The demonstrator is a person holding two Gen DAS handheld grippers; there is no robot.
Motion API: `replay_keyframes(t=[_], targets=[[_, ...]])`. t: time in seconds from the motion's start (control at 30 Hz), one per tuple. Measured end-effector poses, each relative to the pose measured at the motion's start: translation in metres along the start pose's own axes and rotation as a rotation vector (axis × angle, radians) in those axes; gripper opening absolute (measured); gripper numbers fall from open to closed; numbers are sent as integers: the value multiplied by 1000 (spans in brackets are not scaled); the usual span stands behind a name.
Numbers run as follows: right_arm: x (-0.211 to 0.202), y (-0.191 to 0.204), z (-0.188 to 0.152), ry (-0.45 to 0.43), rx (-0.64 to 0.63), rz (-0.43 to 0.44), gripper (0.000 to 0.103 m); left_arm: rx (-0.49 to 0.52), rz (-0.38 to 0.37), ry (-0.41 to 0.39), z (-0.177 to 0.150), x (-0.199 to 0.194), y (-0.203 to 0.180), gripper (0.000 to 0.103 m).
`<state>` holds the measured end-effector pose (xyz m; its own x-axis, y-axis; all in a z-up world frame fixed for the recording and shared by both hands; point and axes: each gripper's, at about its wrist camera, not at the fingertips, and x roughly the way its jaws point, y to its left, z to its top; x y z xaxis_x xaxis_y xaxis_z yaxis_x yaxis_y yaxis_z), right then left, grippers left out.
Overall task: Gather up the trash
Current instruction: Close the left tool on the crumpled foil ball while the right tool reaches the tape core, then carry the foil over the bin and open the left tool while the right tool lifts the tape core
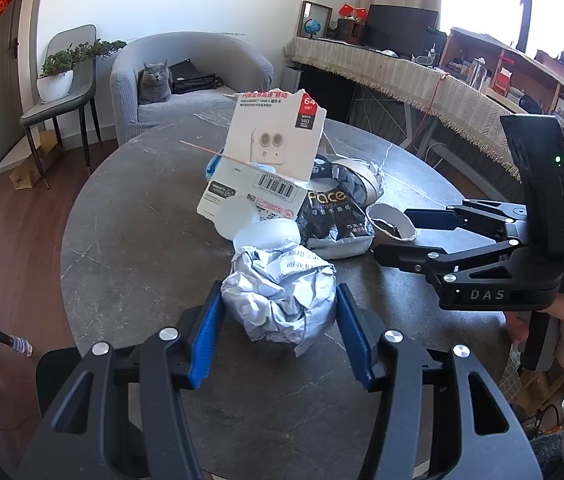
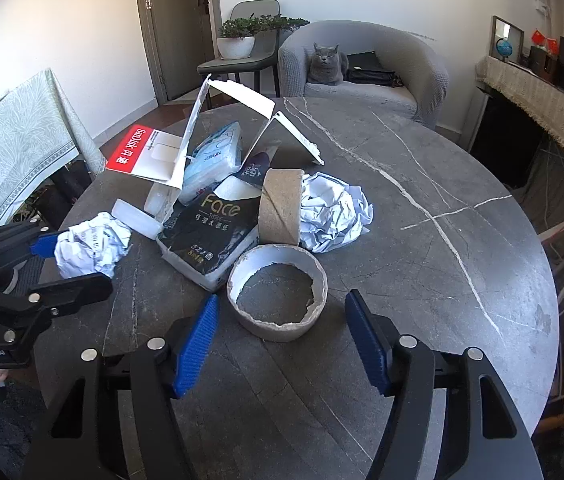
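A pile of trash lies on the round dark marble table [image 1: 130,240]. My left gripper [image 1: 278,300] is open, its blue pads on either side of a crumpled paper ball [image 1: 278,292], also shown in the right wrist view [image 2: 90,244]. My right gripper [image 2: 282,320] is open around a flat tape roll core [image 2: 278,292], which sits at its fingertips in the left wrist view [image 1: 392,222]. The pile also holds a black Face tissue pack [image 2: 210,236], an upright cardboard roll [image 2: 280,206], a second crumpled paper [image 2: 334,210], and torn white SanDisk packaging [image 1: 274,140].
A grey armchair [image 2: 362,64] with a grey cat [image 2: 326,60] stands beyond the table. A chair holds a potted plant [image 2: 238,36]. A cloth-covered counter [image 1: 402,76] runs along the right. A cloth-draped object [image 2: 22,140] stands at the left.
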<state>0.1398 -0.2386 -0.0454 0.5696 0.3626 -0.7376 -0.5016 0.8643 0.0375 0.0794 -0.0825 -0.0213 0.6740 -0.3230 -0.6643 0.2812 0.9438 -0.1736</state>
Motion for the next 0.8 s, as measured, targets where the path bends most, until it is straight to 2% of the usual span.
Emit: replay_keyframes(t=[0.1,0.17,0.33,0.53,0.8], targets=[[2,2,2,5,-5,-18,59,-11,-4,-9,-1,-6,7,57],[2,2,3,11,2,-23,49,-15,-4,-15,-1,-11,11,57],[-5,4,7,17,27,-38,48,-33,3,-27,-1,-22,21,57],[-24,13,16,-20,24,-43,48,-71,35,-38,-2,-36,45,57],[-23,40,39,-69,12,28,48,-126,107,-47,-10,-52,86,57]])
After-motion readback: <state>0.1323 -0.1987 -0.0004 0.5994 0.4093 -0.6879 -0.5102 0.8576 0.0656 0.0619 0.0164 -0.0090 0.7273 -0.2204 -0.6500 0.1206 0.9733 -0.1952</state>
